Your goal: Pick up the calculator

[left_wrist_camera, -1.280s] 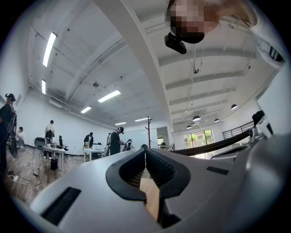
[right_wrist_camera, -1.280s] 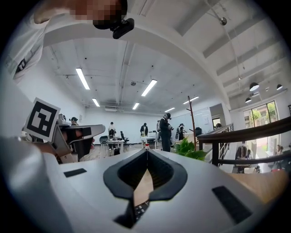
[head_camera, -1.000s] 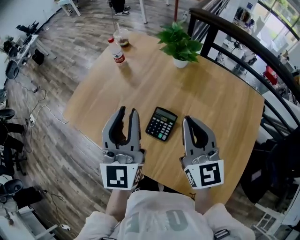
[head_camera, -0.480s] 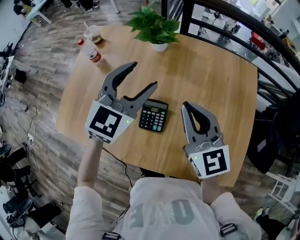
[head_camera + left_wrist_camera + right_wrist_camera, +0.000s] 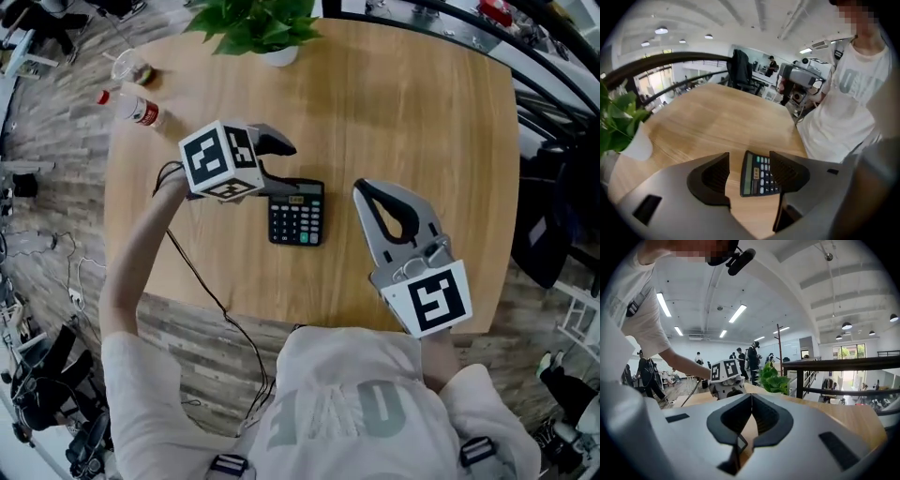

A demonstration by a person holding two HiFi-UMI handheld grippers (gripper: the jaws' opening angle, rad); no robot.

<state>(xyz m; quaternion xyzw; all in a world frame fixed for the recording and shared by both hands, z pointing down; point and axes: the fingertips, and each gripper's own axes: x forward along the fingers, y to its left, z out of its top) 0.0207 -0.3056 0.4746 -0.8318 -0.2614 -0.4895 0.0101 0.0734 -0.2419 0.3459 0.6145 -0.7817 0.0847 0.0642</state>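
A black calculator (image 5: 296, 213) lies flat on the round wooden table (image 5: 422, 112), near its front edge. My left gripper (image 5: 284, 167) hangs over the calculator's display end, pointing steeply down with its jaws wide open. In the left gripper view the calculator (image 5: 757, 174) shows between the two dark pads (image 5: 715, 176), and neither pad touches it. To the right of the calculator my right gripper (image 5: 362, 191) hovers above the table, shut and with nothing in it. The right gripper view shows its jaws (image 5: 751, 397) meeting, with the left gripper's marker cube (image 5: 724, 371) beyond.
A potted plant (image 5: 258, 28) stands at the table's far edge. A plastic bottle (image 5: 131, 108) and a clear cup (image 5: 131, 67) are at the far left. A dark railing (image 5: 553, 84) runs past the table's right side. A black cable (image 5: 202, 281) trails from my left arm.
My left gripper opened its jaws, swung forward and tipped down over the calculator. The right gripper drifted a little lower and stayed shut.
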